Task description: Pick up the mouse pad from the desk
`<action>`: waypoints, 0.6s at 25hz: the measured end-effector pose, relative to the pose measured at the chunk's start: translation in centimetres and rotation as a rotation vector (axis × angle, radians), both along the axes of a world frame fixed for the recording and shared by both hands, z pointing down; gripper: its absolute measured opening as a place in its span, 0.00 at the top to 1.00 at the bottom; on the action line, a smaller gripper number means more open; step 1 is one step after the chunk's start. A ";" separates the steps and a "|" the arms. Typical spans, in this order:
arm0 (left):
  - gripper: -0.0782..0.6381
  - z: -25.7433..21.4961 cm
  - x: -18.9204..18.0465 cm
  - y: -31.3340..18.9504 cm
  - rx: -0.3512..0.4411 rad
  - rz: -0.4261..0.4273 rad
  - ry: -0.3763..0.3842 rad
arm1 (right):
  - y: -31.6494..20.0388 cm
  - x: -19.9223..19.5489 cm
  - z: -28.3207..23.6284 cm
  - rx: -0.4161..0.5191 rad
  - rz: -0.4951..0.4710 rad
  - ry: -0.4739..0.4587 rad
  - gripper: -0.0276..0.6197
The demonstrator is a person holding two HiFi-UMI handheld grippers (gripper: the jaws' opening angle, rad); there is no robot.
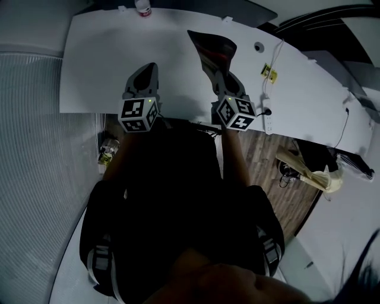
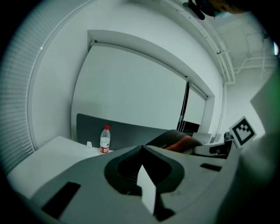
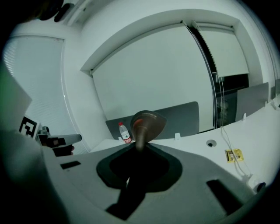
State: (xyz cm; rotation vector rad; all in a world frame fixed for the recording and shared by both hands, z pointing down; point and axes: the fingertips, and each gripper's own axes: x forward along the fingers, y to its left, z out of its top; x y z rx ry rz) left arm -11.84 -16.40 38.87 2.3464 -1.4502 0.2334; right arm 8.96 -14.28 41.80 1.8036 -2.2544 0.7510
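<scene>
The mouse pad [image 1: 211, 50] is dark with a red streak. It sticks out ahead of my right gripper [image 1: 224, 72], which is shut on its near edge. In the right gripper view the pad [image 3: 147, 124] rises curled from between the jaws of this gripper [image 3: 138, 147], held up in front of the far wall. My left gripper [image 1: 148, 67] hovers over the white desk [image 1: 95, 65] to the left of the pad, shut with nothing in it. In the left gripper view its jaws [image 2: 142, 148] meet, and the pad [image 2: 177, 141] shows to the right.
A water bottle [image 1: 142, 7] stands at the desk's far edge, in front of a grey partition [image 3: 183, 114]. A yellow tag [image 1: 269, 72] on a cable and a round cable hole [image 1: 257, 46] lie to the right. A white power strip [image 1: 268, 120] sits near the front edge.
</scene>
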 end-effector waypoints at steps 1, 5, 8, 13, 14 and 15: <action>0.88 -0.6 -0.2 0.1 0.016 0.000 0.008 | 0.2 -0.2 -0.8 0.017 0.004 -0.001 0.91; 0.88 -3.0 -0.9 0.4 0.079 0.000 0.028 | 1.0 -0.9 -3.6 0.076 0.015 -0.002 0.91; 0.88 -4.7 -1.2 0.8 0.121 0.005 0.049 | 1.6 -1.5 -5.5 0.117 0.014 -0.001 0.91; 0.88 -7.2 -1.4 1.8 0.183 0.007 0.067 | 2.5 -2.6 -8.2 0.183 0.003 0.008 0.91; 0.88 -7.8 -1.4 1.9 0.189 0.002 0.069 | 2.7 -2.7 -8.7 0.197 0.003 0.009 0.91; 0.88 -8.2 -1.4 2.1 0.197 -0.003 0.072 | 2.9 -2.9 -9.2 0.210 0.003 0.009 0.91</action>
